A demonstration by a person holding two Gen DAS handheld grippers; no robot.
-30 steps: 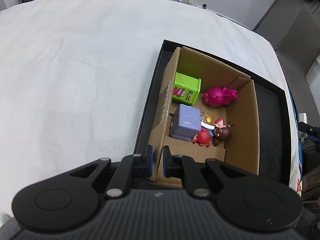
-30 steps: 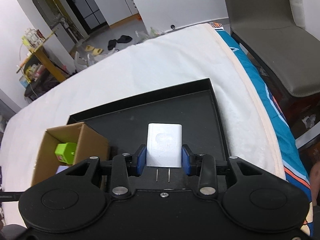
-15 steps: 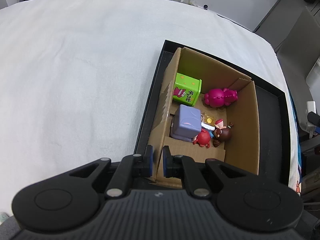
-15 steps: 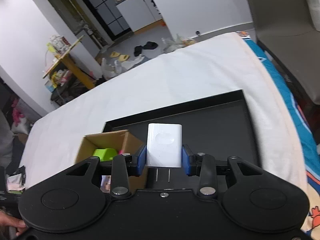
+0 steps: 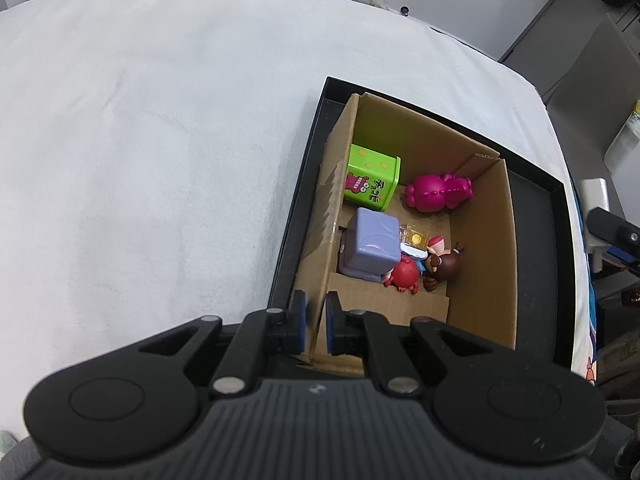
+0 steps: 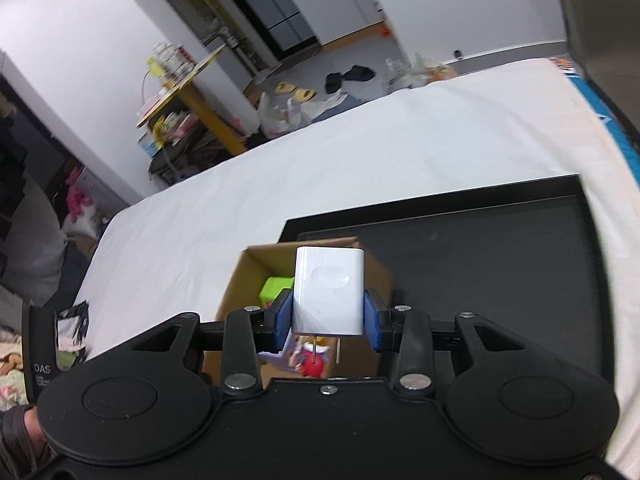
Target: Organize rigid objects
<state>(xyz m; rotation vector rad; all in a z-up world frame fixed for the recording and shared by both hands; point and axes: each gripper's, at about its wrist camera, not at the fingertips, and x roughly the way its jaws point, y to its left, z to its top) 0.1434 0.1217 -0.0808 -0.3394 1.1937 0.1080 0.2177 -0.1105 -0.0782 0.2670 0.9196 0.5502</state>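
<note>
Right tool (image 6: 327,316): closed on a white charger (image 6: 329,292), its blue pads pressing the two flat sides; the two metal prongs point back toward the camera.
Left tool (image 5: 315,322): nearly shut, pinching the near wall of the cardboard box (image 5: 486,248) and holding it steady.
What changed: a second ago the charger hung over the bare floor of the black tray (image 6: 500,264) with the box off to the left; now the box sits directly behind and below it. The left tool's view is the same throughout.
Meaning for the task: the carry looks nearly done; lowering and letting go over the box seems the step left.
Charger, look: smooth, glossy, rounded corners, a shallow oval recess on its face; upright in the grip, clear of everything below.
Box contents: green cube (image 5: 372,182), magenta toy (image 5: 438,192), lilac block (image 5: 372,246), small figurines (image 5: 424,266) near the front.
Surroundings: the tray rests on a white sheet (image 5: 160,140).
</note>
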